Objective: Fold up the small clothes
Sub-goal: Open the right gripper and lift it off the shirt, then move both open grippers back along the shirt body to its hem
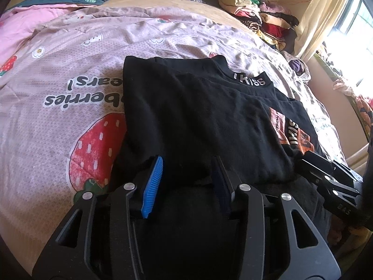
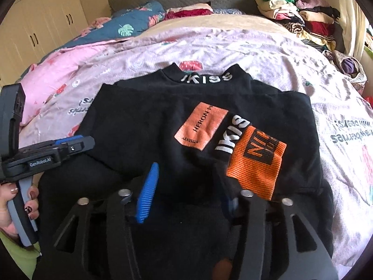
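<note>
Black shirt point(image 2: 163, 126) lies partly folded on the strawberry bedsheet point(image 1: 58, 88), collar away from both grippers, hem edge nearest them; its long axis runs collar-to-hem, straight ahead of each. Left gripper point(image 1: 186, 182) and right gripper point(image 2: 186, 186) both sit at the hem, left one toward the shirt's left side, equally near. Both w/ jaws apart, pads over the hem fabric; whether they touch it, can't tell. Next fold prob. carries hem toward collar.

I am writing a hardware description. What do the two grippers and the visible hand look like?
Both the left gripper and the right gripper are black metal linkages with silver pivot pins and ribbed blue pads. The left carries "GenRobot.AI" lettering and a grey handle. The hand has dark nail polish.
</note>
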The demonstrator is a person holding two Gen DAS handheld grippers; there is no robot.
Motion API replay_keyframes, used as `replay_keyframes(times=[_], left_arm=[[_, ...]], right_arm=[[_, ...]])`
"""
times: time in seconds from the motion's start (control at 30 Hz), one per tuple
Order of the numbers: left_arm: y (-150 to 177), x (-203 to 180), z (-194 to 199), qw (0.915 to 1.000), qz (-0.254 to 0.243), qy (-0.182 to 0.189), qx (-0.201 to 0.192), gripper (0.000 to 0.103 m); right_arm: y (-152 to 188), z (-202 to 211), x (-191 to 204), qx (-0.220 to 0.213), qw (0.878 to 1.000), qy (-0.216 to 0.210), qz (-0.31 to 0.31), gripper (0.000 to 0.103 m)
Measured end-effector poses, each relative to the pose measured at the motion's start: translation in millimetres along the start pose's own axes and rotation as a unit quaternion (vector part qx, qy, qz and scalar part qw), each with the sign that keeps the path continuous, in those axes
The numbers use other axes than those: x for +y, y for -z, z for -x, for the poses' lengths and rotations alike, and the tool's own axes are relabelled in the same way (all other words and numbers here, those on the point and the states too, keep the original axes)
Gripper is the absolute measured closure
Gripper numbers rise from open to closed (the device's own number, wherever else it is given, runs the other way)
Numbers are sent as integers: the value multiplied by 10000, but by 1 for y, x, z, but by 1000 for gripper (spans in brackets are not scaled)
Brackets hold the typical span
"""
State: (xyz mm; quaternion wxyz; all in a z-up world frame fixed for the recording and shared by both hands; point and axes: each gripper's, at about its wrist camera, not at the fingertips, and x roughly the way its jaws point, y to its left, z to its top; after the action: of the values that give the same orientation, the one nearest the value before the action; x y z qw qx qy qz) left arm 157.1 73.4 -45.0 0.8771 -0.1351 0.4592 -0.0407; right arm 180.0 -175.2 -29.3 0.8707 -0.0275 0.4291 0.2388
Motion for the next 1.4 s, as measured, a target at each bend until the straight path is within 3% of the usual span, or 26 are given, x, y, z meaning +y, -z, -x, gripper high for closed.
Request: replay_keyframes(times=[0.1, 0.4, 0.6, 0.7, 0.77, 0.83, 1.4], left_arm=[[1, -1, 1, 10000, 14, 2, 1, 63], [3, -8, 10, 10000, -15, 10, -44, 47], [3, -11, 17, 9999, -30, 8, -107, 37], [2, -12, 24, 9998, -20, 25, -184, 21], [2, -15, 29, 9997, -64, 19, -235, 20], [2, -16, 33, 9996, -93, -4, -281, 12], [9, -16, 65, 9986, -164, -57, -490, 10]], right_arm=[[0, 6, -2, -83, 9999, 39, -66, 29], [2, 22, -11, -321, 9991, 89, -278, 7], [3, 33, -15, -501, 9979, 75, -407, 6], [3, 38, -16, -554, 9974, 69, -454, 5], [3, 40, -17, -587, 9971, 70, -481, 5], [4, 43, -18, -614, 9968, 67, -506, 5], [16, 74, -20, -830, 9944, 58, -655, 5]])
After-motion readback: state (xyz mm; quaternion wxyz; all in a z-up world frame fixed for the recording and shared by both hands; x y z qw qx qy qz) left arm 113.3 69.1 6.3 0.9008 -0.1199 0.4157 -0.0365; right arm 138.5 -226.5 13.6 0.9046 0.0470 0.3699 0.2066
